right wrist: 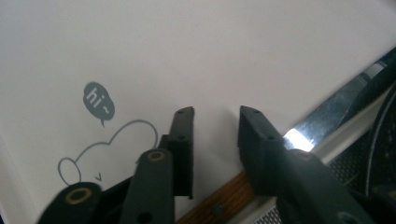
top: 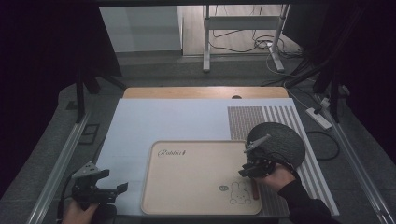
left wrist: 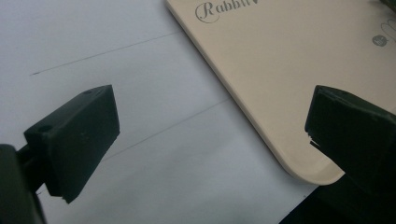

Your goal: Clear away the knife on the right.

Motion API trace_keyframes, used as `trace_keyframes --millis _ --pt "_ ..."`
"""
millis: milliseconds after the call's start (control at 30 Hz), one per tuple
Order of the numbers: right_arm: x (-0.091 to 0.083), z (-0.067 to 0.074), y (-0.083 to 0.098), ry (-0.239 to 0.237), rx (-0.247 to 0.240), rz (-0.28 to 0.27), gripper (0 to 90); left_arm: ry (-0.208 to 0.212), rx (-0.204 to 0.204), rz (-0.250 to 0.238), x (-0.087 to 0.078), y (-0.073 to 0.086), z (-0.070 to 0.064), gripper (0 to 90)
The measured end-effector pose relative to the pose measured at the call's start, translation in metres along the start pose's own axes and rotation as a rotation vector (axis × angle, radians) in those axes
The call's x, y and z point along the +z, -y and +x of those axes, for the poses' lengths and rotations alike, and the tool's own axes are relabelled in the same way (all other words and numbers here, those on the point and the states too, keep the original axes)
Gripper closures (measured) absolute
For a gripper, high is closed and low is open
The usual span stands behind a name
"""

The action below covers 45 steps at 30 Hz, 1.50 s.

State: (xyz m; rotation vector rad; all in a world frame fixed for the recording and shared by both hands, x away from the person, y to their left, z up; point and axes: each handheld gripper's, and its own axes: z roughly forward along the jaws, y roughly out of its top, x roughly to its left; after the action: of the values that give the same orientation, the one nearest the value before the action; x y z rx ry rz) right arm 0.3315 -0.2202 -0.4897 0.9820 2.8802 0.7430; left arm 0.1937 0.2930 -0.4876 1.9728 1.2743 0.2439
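Where right gripper (right wrist: 215,135) hovers, knife (right wrist: 327,112) half-hidden.

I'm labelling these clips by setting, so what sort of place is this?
Probably a recording workstation indoors, not a home kitchen. A beige tray with a rabbit drawing and a knife lie on a white mat on a table, between dark screens, with cables and a power strip on the floor behind.

tray (top: 196,182): cream, grey rabbit print | knife (right wrist: 327,116): brown wooden handle, silver blade

Tray (top: 196,177) middle bare, knife (top: 255,190) on right rim, dark plate (top: 280,142) beyond
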Motion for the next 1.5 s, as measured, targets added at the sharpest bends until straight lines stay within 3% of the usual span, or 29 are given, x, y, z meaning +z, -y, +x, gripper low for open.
trace_keyframes --millis 200,367,567,667,833,1200,1500 --pt "-0.002 0.002 -0.003 0.028 -0.017 -0.059 41.8 -0.001 0.000 0.001 0.000 0.000 0.000 2.9" --pt "-0.001 0.007 -0.005 0.078 -0.032 -0.088 15.6 0.000 -0.001 0.000 0.000 0.000 0.000 2.9" --pt "-0.003 0.013 -0.002 0.059 -0.052 -0.098 10.3 0.001 -0.001 -0.002 0.000 0.000 0.000 2.9" --pt "-0.007 0.014 0.004 0.099 -0.064 -0.117 2.7 0.002 -0.002 -0.003 0.000 0.000 0.000 2.9" --pt "-0.017 0.013 0.013 0.162 -0.037 -0.169 0.0 0.002 -0.002 -0.002 0.000 0.000 0.001 2.9" --pt "-0.034 0.010 0.035 0.172 0.027 -0.217 0.0 0.007 -0.007 -0.010 -0.001 0.001 0.001 2.8" --pt "-0.049 0.009 0.058 0.235 0.086 -0.264 0.0 0.011 -0.010 -0.014 -0.001 0.001 0.001 2.7"
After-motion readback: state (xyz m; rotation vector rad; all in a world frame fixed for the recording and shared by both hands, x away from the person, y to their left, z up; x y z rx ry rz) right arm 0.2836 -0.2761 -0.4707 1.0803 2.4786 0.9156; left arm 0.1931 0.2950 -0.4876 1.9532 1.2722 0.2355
